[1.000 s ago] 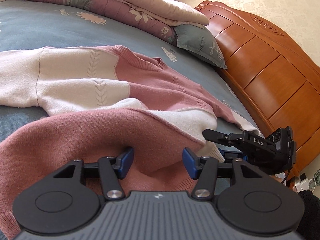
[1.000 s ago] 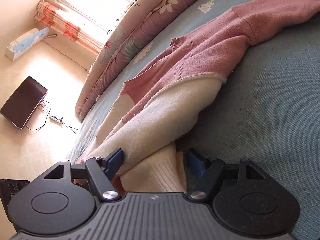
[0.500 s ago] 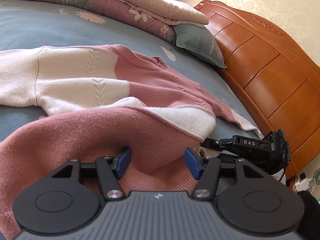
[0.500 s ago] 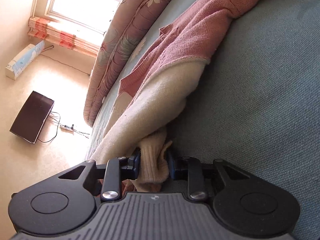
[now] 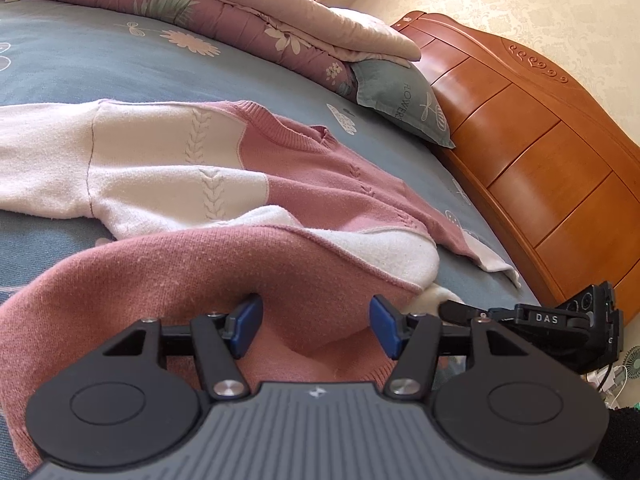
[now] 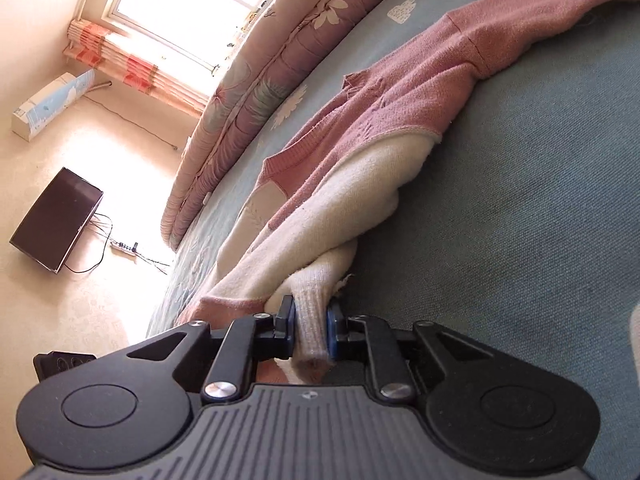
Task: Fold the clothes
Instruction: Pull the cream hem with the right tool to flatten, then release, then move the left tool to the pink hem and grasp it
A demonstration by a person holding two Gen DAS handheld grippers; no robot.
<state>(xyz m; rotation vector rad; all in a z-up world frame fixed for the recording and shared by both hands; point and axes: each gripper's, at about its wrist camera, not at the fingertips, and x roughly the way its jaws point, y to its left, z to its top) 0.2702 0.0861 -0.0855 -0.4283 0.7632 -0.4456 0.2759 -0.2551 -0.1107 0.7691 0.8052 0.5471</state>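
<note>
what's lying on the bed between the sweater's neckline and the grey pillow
Nothing lies there. In the left wrist view, only bare blue bedsheet with a small white print runs from the sweater neckline to the grey pillow.

My left wrist view skims low toward the headboard [image 5: 540,152], my right toward the window [image 6: 188,4]; both share the sweater [image 5: 224,168] close up.

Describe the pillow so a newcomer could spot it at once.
Start at the orange wooden headboard in the left wrist view. Beside it lies the grey-green pillow, half under the folded floral quilt. Only it carries printed lettering and a flower outline.
</note>
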